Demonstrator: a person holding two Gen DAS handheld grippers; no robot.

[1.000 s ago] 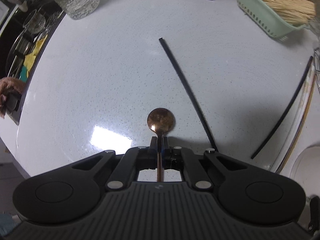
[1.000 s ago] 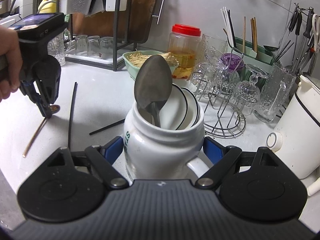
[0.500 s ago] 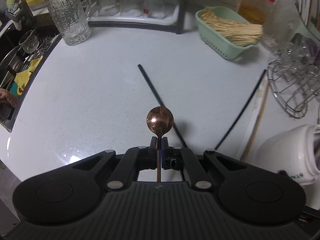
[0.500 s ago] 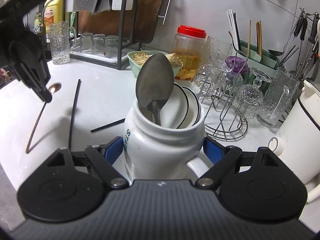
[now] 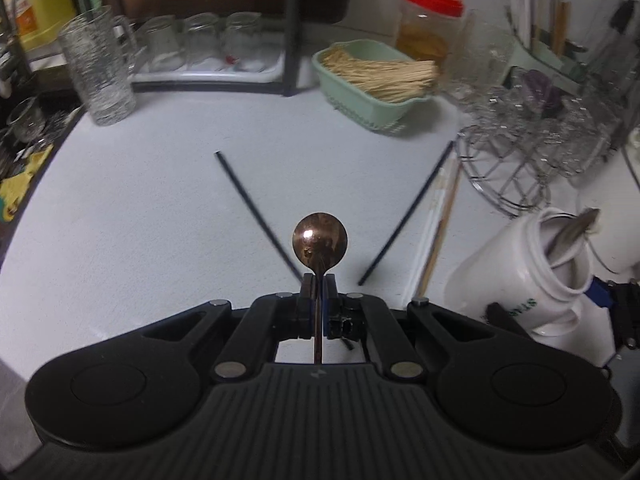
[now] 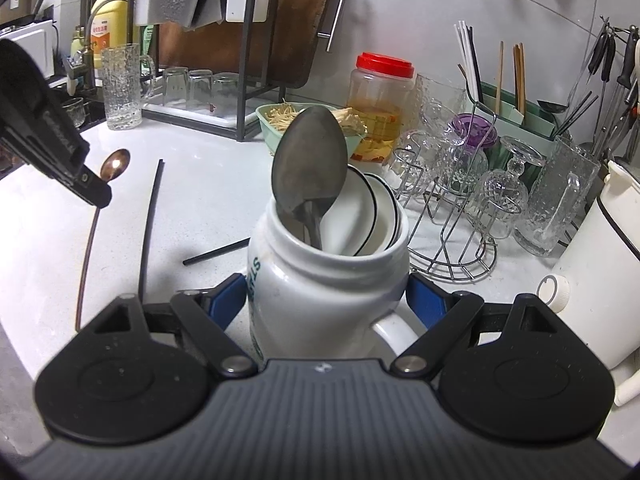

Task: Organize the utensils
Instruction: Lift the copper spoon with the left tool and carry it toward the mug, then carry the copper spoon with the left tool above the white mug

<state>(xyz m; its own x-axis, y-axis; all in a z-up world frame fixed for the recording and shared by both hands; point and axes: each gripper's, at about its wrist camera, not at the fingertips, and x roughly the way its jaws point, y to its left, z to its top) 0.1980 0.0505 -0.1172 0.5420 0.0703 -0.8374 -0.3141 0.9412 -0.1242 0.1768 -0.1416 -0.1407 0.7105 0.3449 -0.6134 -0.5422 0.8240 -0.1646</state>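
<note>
My left gripper (image 5: 319,280) is shut on the thin handle of a copper spoon (image 5: 319,237) and holds it above the white counter, bowl forward. It also shows in the right wrist view (image 6: 94,188) at far left with the spoon (image 6: 115,163). My right gripper (image 6: 326,292) is shut on a white mug (image 6: 320,280) that holds a large steel spoon (image 6: 309,168). The mug (image 5: 524,276) stands to the right of my left gripper. Two black chopsticks (image 5: 256,208) (image 5: 408,216) and a pale pair (image 5: 438,224) lie on the counter.
A green basket of noodles (image 5: 372,80), a red-lidded jar (image 5: 430,28), a wire glass rack (image 5: 532,160) and a tall glass mug (image 5: 98,68) line the back. White bowls (image 6: 368,216) sit behind the mug. A white kettle (image 6: 600,272) stands right. The sink (image 5: 20,132) is left.
My left gripper has lifted the copper spoon off the counter and tilted up, so the back of the counter and the mug have come into view. The right gripper holds still.
</note>
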